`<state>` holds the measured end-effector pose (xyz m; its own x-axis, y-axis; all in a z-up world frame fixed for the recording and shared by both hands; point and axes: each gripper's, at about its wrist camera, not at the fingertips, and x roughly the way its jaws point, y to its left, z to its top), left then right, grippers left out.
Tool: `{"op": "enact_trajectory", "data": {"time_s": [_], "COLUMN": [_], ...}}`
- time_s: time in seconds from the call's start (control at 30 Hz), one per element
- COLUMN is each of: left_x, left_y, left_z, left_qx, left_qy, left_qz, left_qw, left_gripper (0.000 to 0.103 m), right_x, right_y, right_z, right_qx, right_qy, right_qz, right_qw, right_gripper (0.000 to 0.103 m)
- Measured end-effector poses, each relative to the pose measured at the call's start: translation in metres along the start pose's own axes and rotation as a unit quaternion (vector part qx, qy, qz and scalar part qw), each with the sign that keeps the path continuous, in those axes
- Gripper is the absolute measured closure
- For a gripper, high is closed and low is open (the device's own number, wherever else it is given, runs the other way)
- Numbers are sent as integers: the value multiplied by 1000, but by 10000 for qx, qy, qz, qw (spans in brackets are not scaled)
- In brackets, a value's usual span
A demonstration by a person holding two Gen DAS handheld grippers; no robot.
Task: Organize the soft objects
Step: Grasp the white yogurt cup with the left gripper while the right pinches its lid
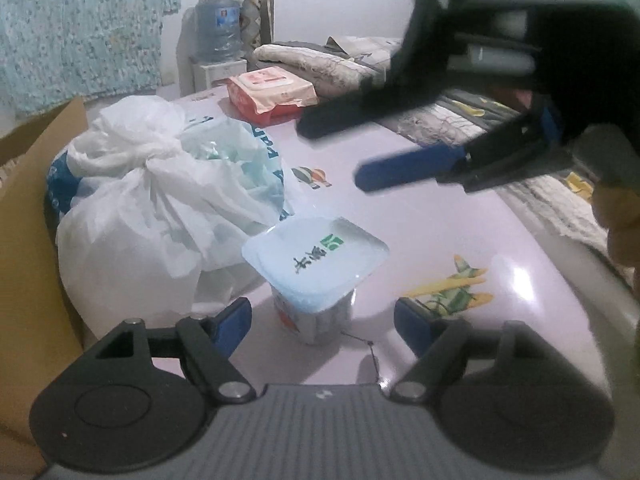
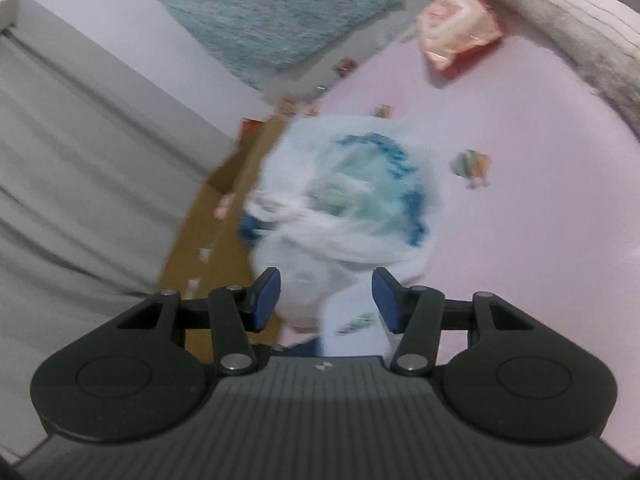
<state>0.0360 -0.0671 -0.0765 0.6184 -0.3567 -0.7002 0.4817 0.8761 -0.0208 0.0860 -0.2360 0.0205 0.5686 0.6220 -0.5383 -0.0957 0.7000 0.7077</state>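
covering the work surface is a glossy pale pink sheet (image 1: 420, 216) printed with small cartoons: hot-air balloons (image 1: 311, 177) mid-surface, a yellow-green plane (image 1: 452, 288) nearer the left claw. behind it a rumpled blanket (image 1: 316, 60) lies along the far edge. room: white wall, a blue-green patterned cloth (image 1: 80, 28) hanging on it, a big water jug (image 1: 218, 28) on a white stand in the corner. right wrist view also shows a grey curtain (image 2: 80, 152) at its left side; that view is motion-blurred.

containers:
- cardboard box (image 1: 36, 208), open, at the sheet's left edge. contents cannot be made out.
- knotted white plastic bag (image 1: 160, 200), full, touching the box side. through the film a second bag with blue lettering shows; what is inside it is unclear.
- sealed tub (image 1: 316, 276) with pale blue foil lid, green mark and dark characters, upright on the sheet just beside the bag.
- pink tissue pack (image 1: 270, 94), flat, well behind the bag, near the blanket.

claws:
- left claw (image 1: 322, 320): jaws apart, one on each side of the tub, pads clear of its walls.
- right claw (image 1: 332, 148): held above the sheet at upper right in the left view, a hand (image 1: 616, 216) partly seen behind it. in its own view (image 2: 326, 296) jaws stand apart, blurred bag ahead and below; no pad visibly presses anything.
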Motion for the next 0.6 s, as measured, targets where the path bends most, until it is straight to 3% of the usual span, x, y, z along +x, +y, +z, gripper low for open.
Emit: {"op": "enact_trajectory", "data": {"time_s": [0.17,0.37,0.6], "left_x": [12,14,4], "left_y": [-3,0,1], "left_z": [5,12,13], "left_qx": [48,-60,-245], "left_qy": [-15,-102,-96], "left_qz": [81,189,109], "left_qw": [10000,9998,9996], "left_gripper": [32,50,50], "right_x": [21,31,20], "right_y": [-23,-29,-19], "right_z": [-10,-17,-18], "right_qx": [281,398,348], "right_qy": [258,326,253], "right_qz": [-68,0,1], "right_qw": [9992,9987,9991], "right_gripper": [60,76,77]}}
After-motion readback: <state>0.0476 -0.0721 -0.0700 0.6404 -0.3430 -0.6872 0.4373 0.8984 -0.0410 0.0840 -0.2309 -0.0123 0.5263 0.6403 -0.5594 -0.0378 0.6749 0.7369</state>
